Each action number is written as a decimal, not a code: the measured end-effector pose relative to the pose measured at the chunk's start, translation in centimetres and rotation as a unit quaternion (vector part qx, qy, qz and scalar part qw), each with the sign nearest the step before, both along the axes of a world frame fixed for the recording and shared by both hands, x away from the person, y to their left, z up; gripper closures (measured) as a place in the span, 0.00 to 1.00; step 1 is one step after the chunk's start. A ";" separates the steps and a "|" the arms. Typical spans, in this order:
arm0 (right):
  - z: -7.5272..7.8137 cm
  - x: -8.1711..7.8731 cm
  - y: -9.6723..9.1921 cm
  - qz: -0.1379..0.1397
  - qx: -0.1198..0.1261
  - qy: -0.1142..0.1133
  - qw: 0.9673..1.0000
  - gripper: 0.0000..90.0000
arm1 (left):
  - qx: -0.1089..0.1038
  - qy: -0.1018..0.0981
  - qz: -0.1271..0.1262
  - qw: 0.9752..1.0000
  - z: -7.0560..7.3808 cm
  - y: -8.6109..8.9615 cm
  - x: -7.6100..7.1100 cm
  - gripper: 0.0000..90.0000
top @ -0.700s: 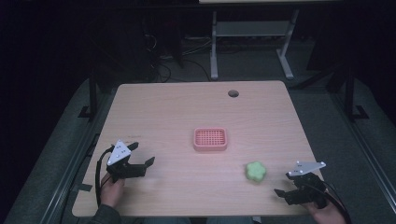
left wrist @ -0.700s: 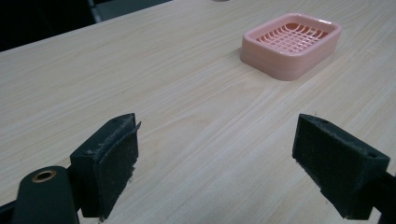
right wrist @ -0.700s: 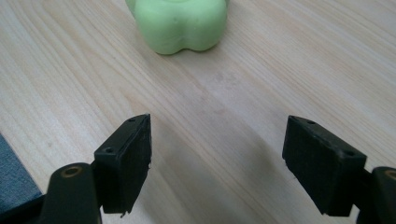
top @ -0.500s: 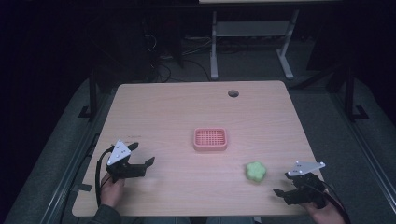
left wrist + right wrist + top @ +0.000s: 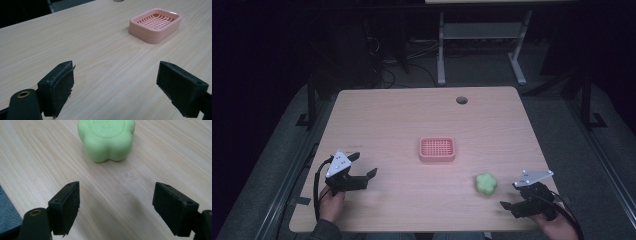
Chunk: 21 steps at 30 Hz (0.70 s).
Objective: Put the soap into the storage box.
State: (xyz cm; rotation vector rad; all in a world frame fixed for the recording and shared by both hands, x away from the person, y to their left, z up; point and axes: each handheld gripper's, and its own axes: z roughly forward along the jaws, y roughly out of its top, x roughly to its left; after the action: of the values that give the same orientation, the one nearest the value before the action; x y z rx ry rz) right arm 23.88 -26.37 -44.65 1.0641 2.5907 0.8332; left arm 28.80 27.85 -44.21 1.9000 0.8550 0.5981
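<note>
Soap (image 5: 106,138), green and shaped like a flower, lies on the table (image 5: 412,115) just ahead of the right hand-held gripper (image 5: 116,206), apart from it; the jaws there are spread wide and hold nothing. Left hand-held gripper (image 5: 115,90) is also released, low over bare wood. Farther ahead of it, a pink dish (image 5: 155,24) stands near the table's middle.

Matt waxy soap (image 5: 106,138) (wood-grain table (image 5: 162,152))
</note>
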 end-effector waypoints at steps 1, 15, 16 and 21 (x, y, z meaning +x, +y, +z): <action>0.1 0.1 0.1 0.002 -0.003 0.001 1.000 0.24 | -0.001 0.001 0.001 1.000 0.0 0.0 0.0 0.16; 1.5 2.0 1.7 0.023 -0.031 0.021 0.999 0.21 | -0.006 -0.001 0.004 1.000 0.1 0.3 0.0 0.16; 1.5 2.0 1.7 0.023 -0.031 0.021 0.999 0.21 | -0.010 0.001 0.007 1.000 0.1 0.4 -0.1 0.16; 1.9 3.0 2.8 0.034 -0.044 0.029 0.998 0.20 | -0.011 -0.002 0.007 1.000 0.1 0.5 0.0 0.16</action>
State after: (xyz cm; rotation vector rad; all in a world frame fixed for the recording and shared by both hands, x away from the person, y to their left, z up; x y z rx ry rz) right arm 26.91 -23.53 -42.79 0.9951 2.6992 0.7043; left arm 28.80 28.39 -44.11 1.8735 0.8693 0.5984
